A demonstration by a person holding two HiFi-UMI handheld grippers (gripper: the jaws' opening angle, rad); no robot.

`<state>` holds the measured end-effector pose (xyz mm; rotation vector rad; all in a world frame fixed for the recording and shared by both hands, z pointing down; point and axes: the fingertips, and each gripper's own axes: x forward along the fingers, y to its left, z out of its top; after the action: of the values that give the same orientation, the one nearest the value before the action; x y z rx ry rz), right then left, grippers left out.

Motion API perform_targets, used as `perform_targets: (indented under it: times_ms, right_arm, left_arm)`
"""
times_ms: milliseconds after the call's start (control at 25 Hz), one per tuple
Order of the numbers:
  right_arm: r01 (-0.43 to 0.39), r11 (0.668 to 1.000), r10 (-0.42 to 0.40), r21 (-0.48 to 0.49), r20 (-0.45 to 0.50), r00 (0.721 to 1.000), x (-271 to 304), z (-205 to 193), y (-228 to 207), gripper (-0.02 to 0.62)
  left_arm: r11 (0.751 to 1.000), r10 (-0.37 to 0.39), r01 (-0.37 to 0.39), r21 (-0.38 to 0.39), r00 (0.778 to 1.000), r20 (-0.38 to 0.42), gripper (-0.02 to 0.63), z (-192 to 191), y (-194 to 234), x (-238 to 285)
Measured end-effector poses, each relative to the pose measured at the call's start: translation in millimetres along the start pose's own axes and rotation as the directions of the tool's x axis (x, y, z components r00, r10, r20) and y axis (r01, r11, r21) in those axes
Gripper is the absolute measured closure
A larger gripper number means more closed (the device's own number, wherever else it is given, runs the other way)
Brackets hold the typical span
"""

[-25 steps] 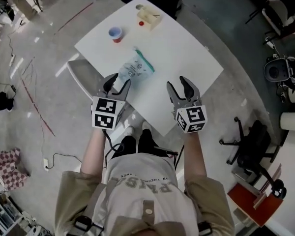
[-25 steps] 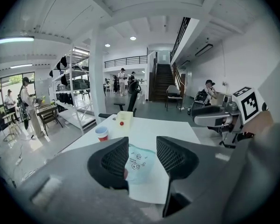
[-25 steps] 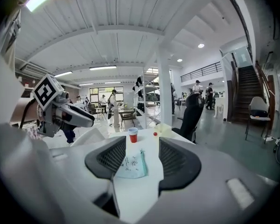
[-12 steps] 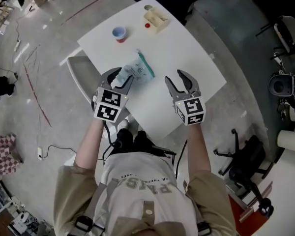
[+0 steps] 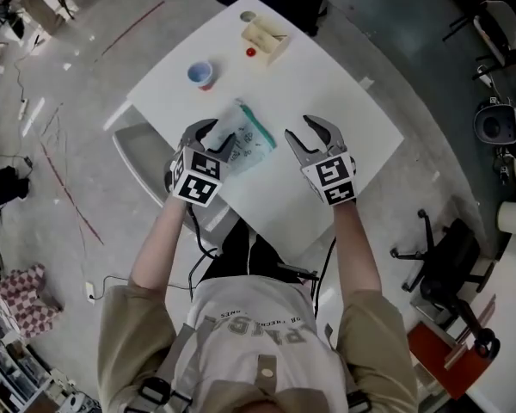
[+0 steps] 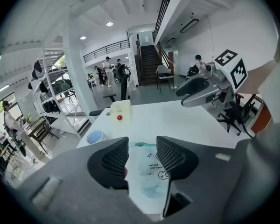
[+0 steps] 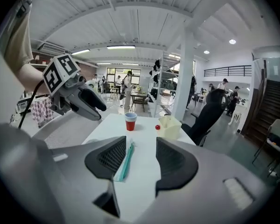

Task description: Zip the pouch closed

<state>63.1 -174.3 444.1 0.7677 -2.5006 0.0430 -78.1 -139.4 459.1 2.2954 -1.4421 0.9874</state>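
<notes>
A clear plastic pouch [image 5: 251, 138] with dark print and a teal zipper strip along its right edge lies flat on the white table [image 5: 327, 84]. My left gripper [image 5: 213, 136] is open at the pouch's left side, jaws standing over its near-left edge. In the left gripper view the pouch [image 6: 151, 171] shows between and beyond the open left gripper [image 6: 142, 149]. My right gripper [image 5: 299, 129] is open just right of the pouch, apart from it. The right gripper view shows the teal zipper [image 7: 126, 161] beside the left jaw of the right gripper [image 7: 141, 154].
At the table's far side stand a red cup [image 5: 200, 74], a cream box [image 5: 265, 40] and a small red ball [image 5: 250, 52]. A grey chair [image 5: 142, 149] sits at the table's left edge, and a black office chair [image 5: 447, 265] stands on the floor to the right.
Both grippers have moved forward over the table toward the pouch. The left one now reaches the pouch's left edge; the right one has come close beside its zipper side. Both stay open.
</notes>
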Motion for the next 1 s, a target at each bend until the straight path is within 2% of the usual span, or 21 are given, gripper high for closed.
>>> perform_targets:
  times_ms: [240, 520, 1000]
  right_arm:
    - [-0.03, 0.999, 0.03, -0.011, -0.053, 0.998, 37.8, -5.6, 1.8, 0.399]
    - [-0.074, 0.997, 0.073, -0.005, -0.134, 0.988, 73.4, -19.4, 4.1, 0.399]
    - [-0.2, 0.979, 0.184, -0.037, -0.257, 0.949, 125.3, -54.8, 11.9, 0.404]
  left_arm:
    - [0.997, -0.062, 0.063, 0.046, 0.998, -0.028, 0.41, -8.0, 22.8, 36.9]
    - [0.984, -0.154, 0.161, 0.081, 0.984, -0.095, 0.41, -24.5, 25.7, 70.7]
    - [0.958, -0.234, 0.257, 0.127, 0.957, -0.169, 0.41, -44.7, 36.8, 115.5]
